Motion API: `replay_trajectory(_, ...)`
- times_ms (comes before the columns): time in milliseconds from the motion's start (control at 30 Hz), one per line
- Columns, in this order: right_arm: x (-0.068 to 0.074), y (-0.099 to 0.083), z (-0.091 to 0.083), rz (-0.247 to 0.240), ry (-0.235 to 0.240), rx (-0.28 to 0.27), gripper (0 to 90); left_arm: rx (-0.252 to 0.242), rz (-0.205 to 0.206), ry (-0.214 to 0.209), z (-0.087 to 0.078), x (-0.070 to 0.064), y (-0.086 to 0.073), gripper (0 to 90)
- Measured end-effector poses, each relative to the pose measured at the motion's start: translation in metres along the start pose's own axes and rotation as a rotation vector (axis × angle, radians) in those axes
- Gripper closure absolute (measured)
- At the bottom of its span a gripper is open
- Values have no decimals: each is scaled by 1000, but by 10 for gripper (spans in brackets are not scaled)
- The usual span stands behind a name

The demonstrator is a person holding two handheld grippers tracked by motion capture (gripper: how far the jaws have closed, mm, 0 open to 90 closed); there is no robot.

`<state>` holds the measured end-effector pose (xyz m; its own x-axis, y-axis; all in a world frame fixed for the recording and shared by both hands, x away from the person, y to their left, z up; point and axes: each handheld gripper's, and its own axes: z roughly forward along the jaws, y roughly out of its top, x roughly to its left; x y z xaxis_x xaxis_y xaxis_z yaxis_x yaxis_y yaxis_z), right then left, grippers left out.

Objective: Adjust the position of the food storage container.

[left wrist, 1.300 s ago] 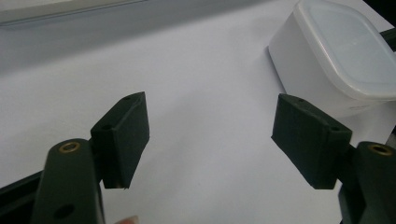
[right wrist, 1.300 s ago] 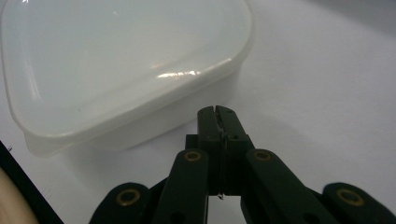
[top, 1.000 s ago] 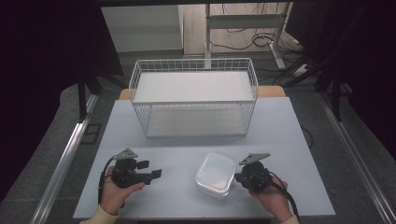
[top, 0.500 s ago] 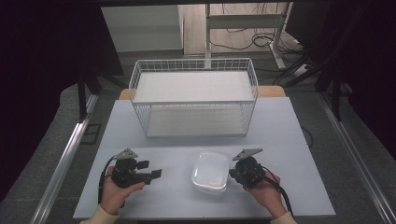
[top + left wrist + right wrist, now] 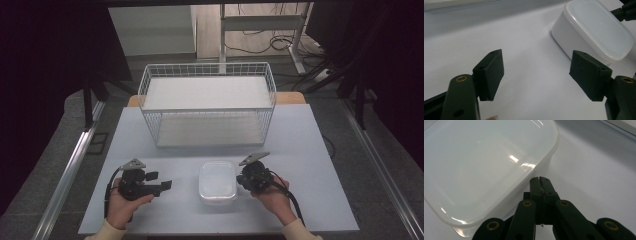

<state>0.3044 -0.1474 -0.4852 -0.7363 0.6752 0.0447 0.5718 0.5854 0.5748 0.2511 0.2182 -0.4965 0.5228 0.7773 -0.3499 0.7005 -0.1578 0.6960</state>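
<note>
The lidded white container [image 5: 218,182] sat on the white table [image 5: 300,150] at the near edge, roughly 6 o'clock from the wire basket [image 5: 207,107], between my two hands. My right gripper [image 5: 243,178] was at the container's 3 o'clock side with its jaws pressed fully together, holding nothing; in the right gripper view the closed tips [image 5: 540,183] lay just under the overhanging lid rim, touching or nearly touching the wall (I could not tell which). My left gripper [image 5: 162,186] hovered off the container's 9 o'clock side, well apart from it, jaws spread wide and empty, as the left gripper view [image 5: 536,77] confirmed. Risks as I judged them: a push from closed tips against a light, smooth box on a smooth table could send it skating toward 9 o'clock or spinning instead of moving straight. If the tips caught under the rim, they could lever the lid up or tip the box. With the left jaws not yet around the far wall, nothing would stop a slide, and a late closure there could pinch only the lid's lip.
</note>
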Motion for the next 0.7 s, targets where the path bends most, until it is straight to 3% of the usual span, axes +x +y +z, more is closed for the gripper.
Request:
replay_trajectory(333, 6, 13, 9, -21, 12, -4, 900, -1, -1, 0, -1, 1, 0, 267)
replay_trajectory(700, 16, 11, 13, -48, 38, 14, 900, -2, -5, 1, -1, 2, 0, 267)
